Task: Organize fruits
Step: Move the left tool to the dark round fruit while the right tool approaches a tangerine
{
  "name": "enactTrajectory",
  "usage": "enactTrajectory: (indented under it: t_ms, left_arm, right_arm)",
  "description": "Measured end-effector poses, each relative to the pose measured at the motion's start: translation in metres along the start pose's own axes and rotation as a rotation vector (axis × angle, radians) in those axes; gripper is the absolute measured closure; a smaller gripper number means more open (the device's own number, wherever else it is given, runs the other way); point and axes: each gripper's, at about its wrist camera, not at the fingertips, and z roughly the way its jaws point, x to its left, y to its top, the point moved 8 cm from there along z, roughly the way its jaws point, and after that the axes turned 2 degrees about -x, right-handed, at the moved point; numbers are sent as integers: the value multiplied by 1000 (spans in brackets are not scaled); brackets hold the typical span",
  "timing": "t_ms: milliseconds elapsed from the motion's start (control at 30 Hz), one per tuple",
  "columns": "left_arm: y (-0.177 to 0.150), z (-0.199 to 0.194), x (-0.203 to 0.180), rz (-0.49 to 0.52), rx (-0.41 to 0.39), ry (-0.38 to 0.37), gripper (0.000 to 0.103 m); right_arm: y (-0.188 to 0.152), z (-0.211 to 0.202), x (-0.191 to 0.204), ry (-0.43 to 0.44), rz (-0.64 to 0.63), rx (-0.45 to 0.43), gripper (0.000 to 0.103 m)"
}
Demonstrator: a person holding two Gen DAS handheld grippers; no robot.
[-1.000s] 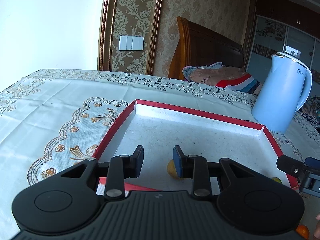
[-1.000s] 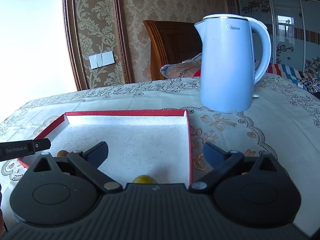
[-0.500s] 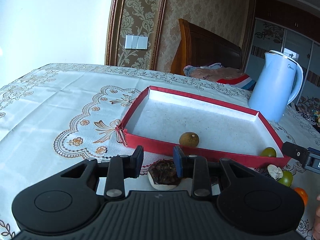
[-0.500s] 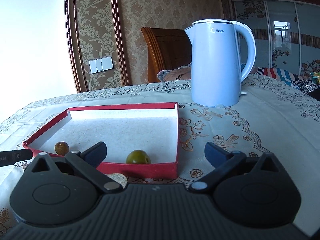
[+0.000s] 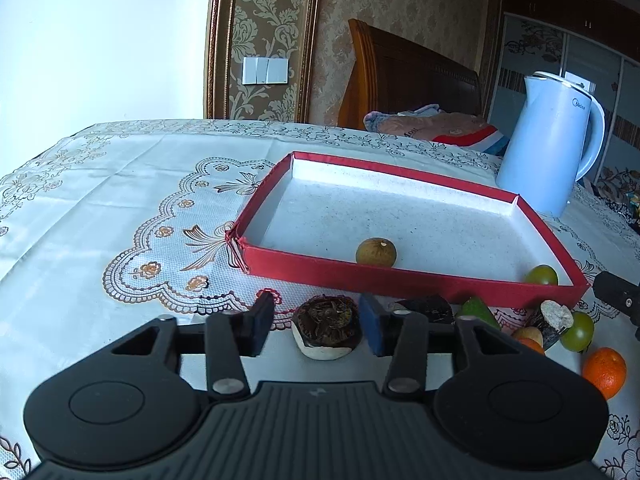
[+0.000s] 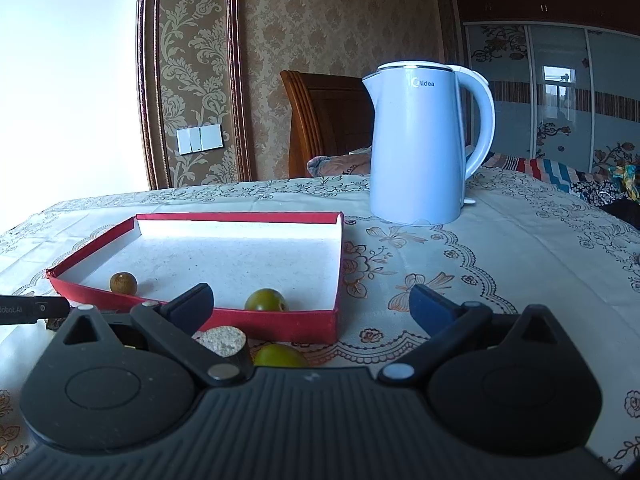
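Note:
A red tray [image 5: 400, 280] with a white floor lies on the table; it also shows in the right wrist view [image 6: 280, 322]. Inside it lie a brown round fruit [image 5: 375, 252] [image 6: 123, 282] and a green fruit [image 5: 541, 275] [image 6: 266, 300]. My left gripper [image 5: 316, 322] is open, its pads on either side of a dark cut fruit half [image 5: 326, 330] on the cloth in front of the tray, not touching it. To the right lie a green piece [image 5: 476, 310], a green fruit [image 5: 578, 332] and an orange [image 5: 604, 366]. My right gripper [image 6: 310, 304] is open wide and empty, above a cut stub [image 6: 222, 340] and a green fruit [image 6: 278, 356].
A light blue kettle [image 5: 548, 152] [image 6: 416, 144] stands behind the tray's right side. A patterned white tablecloth [image 5: 120, 208] covers the table. A wooden chair back [image 5: 400, 80] with folded cloth stands beyond the far edge.
Both grippers have drawn back from over the tray toward the table's near edge. The loose fruits in front of the tray have come into view. The left jaws have opened wider.

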Motion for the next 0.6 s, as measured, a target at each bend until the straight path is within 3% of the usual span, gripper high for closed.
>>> enactTrajectory:
  t_ms: [267,600]
  left_arm:
    - [-2,5,6,-19,20,29,42]
    - [-1,3,14,-73,24,3,42]
  right_arm:
    - [-3,1,-4,-8,18,16,0]
    - [-4,-7,-12,-3,37,13,0]
